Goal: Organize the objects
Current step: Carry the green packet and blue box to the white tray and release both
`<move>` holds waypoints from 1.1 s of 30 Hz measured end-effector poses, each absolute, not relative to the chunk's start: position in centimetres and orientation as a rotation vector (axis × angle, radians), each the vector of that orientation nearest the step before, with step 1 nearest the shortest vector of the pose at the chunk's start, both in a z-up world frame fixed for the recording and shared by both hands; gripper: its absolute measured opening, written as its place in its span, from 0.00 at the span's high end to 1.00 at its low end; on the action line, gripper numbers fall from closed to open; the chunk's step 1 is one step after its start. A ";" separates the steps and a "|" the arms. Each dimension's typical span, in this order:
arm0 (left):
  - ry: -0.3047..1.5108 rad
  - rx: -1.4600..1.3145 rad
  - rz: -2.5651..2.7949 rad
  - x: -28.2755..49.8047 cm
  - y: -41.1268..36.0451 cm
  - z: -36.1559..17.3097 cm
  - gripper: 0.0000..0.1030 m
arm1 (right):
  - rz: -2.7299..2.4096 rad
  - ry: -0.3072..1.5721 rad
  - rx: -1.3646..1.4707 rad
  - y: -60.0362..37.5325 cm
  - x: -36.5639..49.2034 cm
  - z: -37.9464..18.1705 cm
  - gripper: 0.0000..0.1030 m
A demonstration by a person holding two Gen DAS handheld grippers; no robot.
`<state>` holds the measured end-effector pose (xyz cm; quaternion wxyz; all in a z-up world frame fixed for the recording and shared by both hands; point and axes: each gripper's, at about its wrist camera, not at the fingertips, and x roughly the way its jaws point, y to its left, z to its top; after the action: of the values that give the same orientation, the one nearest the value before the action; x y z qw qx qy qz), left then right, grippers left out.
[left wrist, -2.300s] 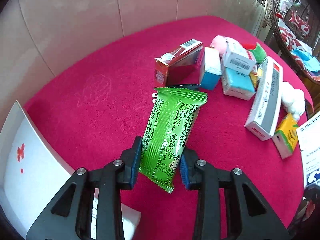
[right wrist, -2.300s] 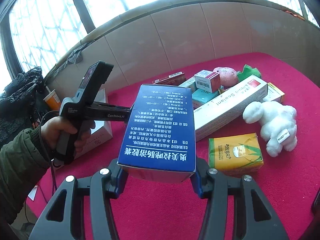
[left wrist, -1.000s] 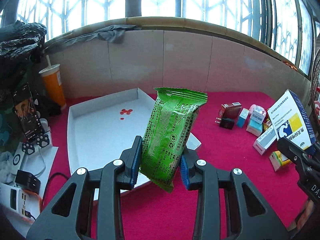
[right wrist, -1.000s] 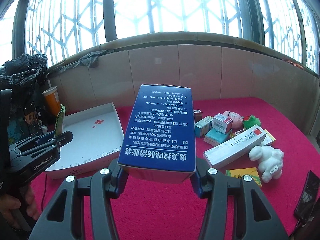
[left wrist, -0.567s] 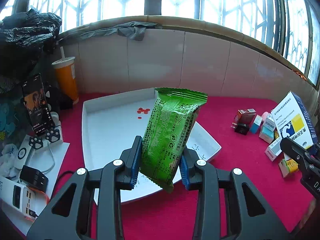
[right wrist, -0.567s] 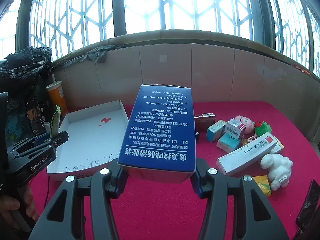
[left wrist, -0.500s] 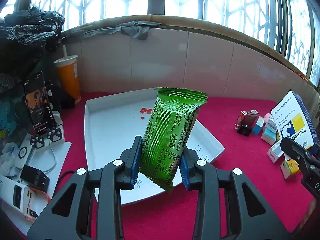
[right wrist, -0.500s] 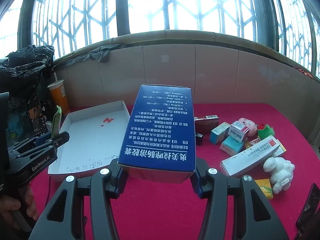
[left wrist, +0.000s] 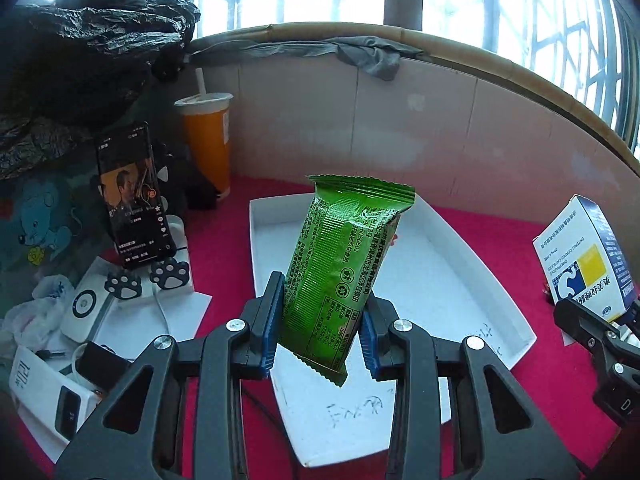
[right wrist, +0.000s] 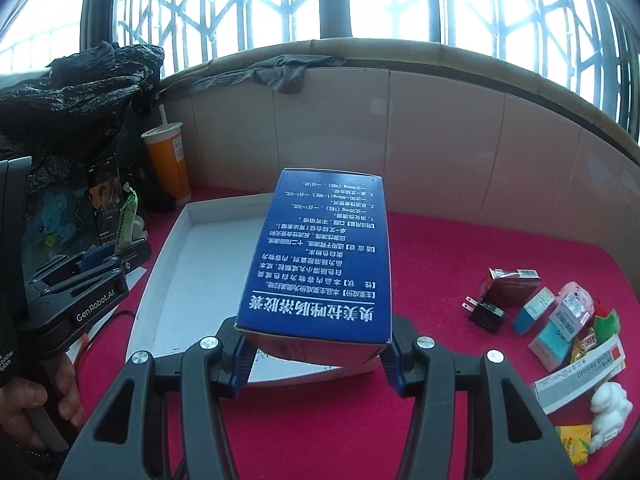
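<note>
My left gripper (left wrist: 320, 328) is shut on a green snack packet (left wrist: 344, 264) and holds it upright above the near part of a white open tray (left wrist: 460, 280) on the red table. My right gripper (right wrist: 314, 352) is shut on a blue medicine box (right wrist: 320, 256) and holds it above the tray's near right edge (right wrist: 168, 280). The box also shows at the right of the left wrist view (left wrist: 584, 256). The left gripper with the packet edge (right wrist: 126, 220) shows at the left of the right wrist view.
An orange drink cup (left wrist: 206, 140), a phone on a stand (left wrist: 134, 196) and chargers (left wrist: 84, 304) crowd the table's left. Small boxes (right wrist: 552, 320), a black plug (right wrist: 486, 312), a long white box (right wrist: 580, 372) and a white plush toy (right wrist: 608, 408) lie at the right.
Both grippers have swung left from the pile of boxes toward the white tray, still holding the packet and the blue box. The tray now lies directly below and ahead.
</note>
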<state>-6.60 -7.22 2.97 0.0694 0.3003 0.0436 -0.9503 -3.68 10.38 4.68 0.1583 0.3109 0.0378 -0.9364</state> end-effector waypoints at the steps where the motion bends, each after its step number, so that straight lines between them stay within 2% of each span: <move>1: 0.126 0.911 -2.853 -7.0 -7.4 2.9 0.68 | -2.663 0.110 0.898 9.8 -4.3 4.5 0.49; 14: 0.029 0.987 -2.803 -11.6 -6.7 1.6 0.67 | -2.592 0.196 1.043 5.7 -10.2 1.3 0.49; 29: 0.068 1.114 -2.764 -14.2 -7.5 -0.1 0.67 | -2.593 0.234 1.071 3.8 -11.4 0.1 0.48; 31: 0.089 1.098 -2.760 -14.2 -7.8 -0.1 0.59 | -2.601 0.227 1.065 3.8 -11.4 0.3 0.48; 33: 0.144 1.082 -2.765 -13.9 -8.2 0.0 0.27 | -2.608 0.209 1.062 3.9 -11.4 0.4 0.44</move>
<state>-13.87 -8.22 0.02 0.0841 0.3627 0.0482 -0.9269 -11.42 3.92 0.42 0.1585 0.3713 0.0732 -0.9119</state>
